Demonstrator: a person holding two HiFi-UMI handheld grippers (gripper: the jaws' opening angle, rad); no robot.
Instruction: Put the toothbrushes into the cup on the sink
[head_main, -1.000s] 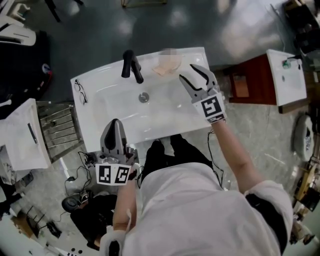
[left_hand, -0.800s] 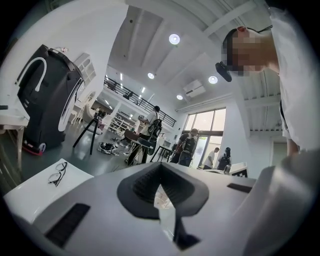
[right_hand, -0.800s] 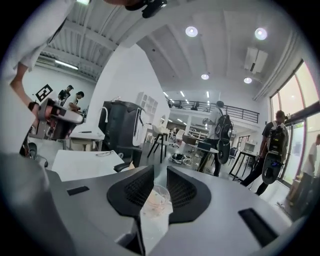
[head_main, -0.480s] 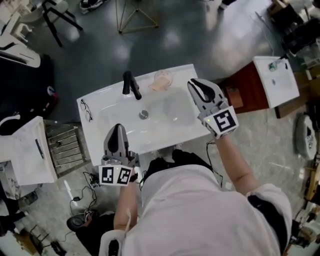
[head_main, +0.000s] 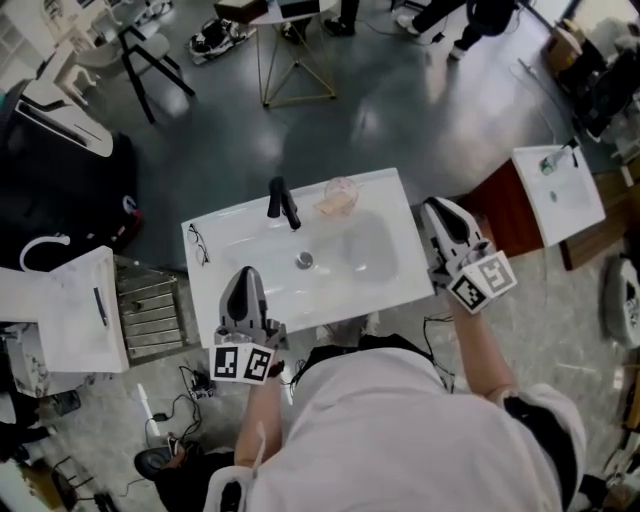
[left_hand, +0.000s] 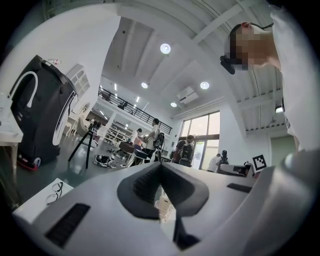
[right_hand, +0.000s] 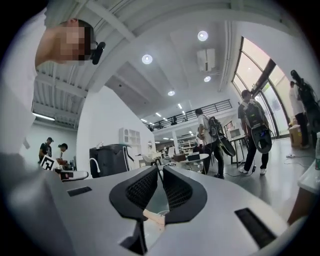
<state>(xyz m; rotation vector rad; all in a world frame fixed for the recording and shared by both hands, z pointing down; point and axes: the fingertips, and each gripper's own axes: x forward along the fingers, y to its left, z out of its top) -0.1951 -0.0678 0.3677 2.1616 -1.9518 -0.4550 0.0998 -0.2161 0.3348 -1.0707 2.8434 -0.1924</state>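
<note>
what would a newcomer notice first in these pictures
The white sink fills the middle of the head view, with a black faucet at its back edge and a clear cup just right of that. The left gripper sits over the sink's front left edge and the right gripper just off its right side, both with jaws together.

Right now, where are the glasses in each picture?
Head view: the glasses lie on the sink's left edge.
Left gripper view: lower left, on the sink's corner.
Right gripper view: not in it.
Shared landmark: the black case with a white handle.
</note>
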